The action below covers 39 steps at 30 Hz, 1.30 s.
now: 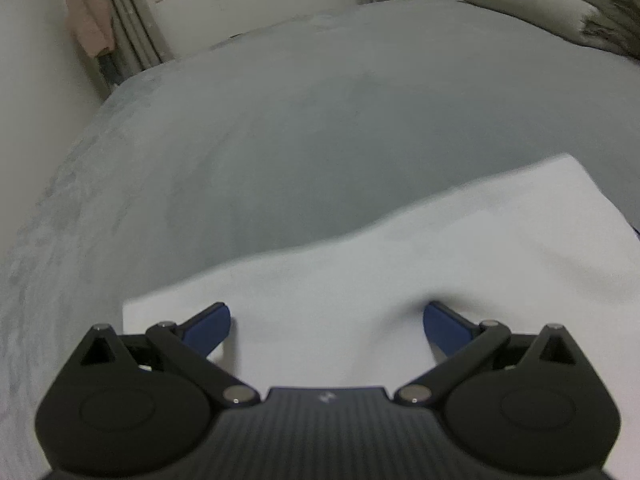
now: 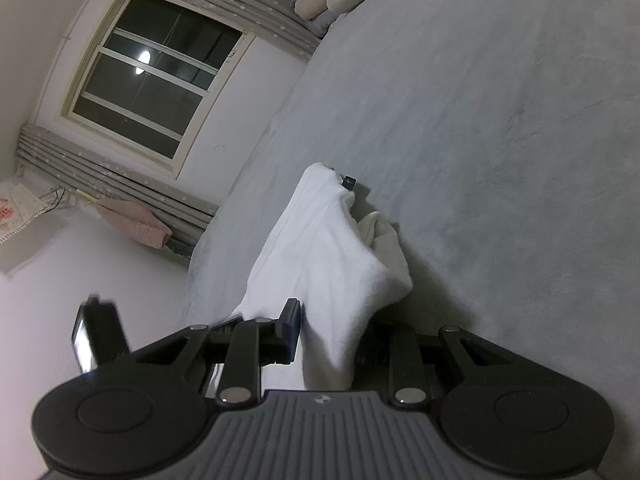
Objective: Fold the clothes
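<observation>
A white garment [image 1: 400,264] lies spread on the grey bed [image 1: 320,120], its far edge running across the left wrist view. My left gripper [image 1: 326,322] hovers over its near part, open wide, blue pads [image 1: 208,328] apart with only flat cloth below them. In the right wrist view the same white garment [image 2: 320,248] is lifted into a bunched ridge. My right gripper [image 2: 328,338] is shut on its near end; the left finger [image 2: 292,328] shows and the right one is hidden behind cloth. A small black tag [image 2: 350,182] sits at the ridge's far end.
Grey pillows [image 1: 540,0] and folded bedding lie at the head of the bed. A window [image 2: 148,72] with grey curtains and a pink cloth [image 2: 136,224] hanging on the wall lie beyond the bed's edge. A blurred dark object [image 2: 98,336] shows left of my right gripper.
</observation>
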Tool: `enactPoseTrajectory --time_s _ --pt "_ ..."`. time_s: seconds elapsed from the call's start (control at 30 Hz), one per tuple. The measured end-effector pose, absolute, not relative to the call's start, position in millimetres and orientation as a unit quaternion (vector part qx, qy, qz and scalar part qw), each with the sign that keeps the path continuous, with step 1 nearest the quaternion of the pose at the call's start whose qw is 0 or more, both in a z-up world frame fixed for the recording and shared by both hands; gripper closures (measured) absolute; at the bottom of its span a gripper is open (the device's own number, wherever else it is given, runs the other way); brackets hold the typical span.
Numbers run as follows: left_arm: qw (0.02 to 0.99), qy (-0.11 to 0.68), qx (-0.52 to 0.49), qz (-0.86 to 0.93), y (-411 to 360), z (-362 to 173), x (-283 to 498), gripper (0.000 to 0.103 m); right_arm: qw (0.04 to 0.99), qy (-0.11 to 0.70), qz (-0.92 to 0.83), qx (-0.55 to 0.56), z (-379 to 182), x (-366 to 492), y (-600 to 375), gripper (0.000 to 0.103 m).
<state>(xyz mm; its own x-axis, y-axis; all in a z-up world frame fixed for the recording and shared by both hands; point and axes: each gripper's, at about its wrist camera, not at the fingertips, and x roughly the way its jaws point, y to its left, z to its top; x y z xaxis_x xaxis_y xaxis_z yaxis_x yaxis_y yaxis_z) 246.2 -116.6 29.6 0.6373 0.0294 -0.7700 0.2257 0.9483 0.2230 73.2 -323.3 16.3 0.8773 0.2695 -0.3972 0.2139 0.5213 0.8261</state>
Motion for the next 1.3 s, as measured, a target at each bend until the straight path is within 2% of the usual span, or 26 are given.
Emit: enactPoseTrajectory --time_s 0.2,0.43,0.6,0.73,0.9,1.3 --pt "0.895 0.423 0.128 -0.054 -114.1 29.5 277.0 0.0 0.833 0.247 0.018 0.494 15.5 72.8 -322.8 0.078" --pt "0.901 0.422 0.098 -0.01 -88.0 39.4 270.1 0.0 0.83 0.247 0.02 0.5 14.4 72.0 -322.6 0.078" --pt "0.916 0.4 0.01 -0.025 -72.5 57.1 217.0 0.0 0.826 0.245 0.021 0.507 13.3 70.5 -324.0 0.078" --pt "0.923 0.378 0.038 -0.054 -84.2 54.2 145.6 0.0 0.824 0.244 0.021 0.512 12.5 69.3 -325.0 0.078" --pt "0.924 0.374 0.049 -0.064 -86.4 28.9 93.4 0.0 0.82 0.242 0.022 0.519 11.4 67.8 -326.6 0.078" --pt "0.938 0.333 0.078 -0.063 -92.3 24.7 43.6 0.0 0.808 0.243 0.029 0.537 6.7 66.6 -333.4 0.078"
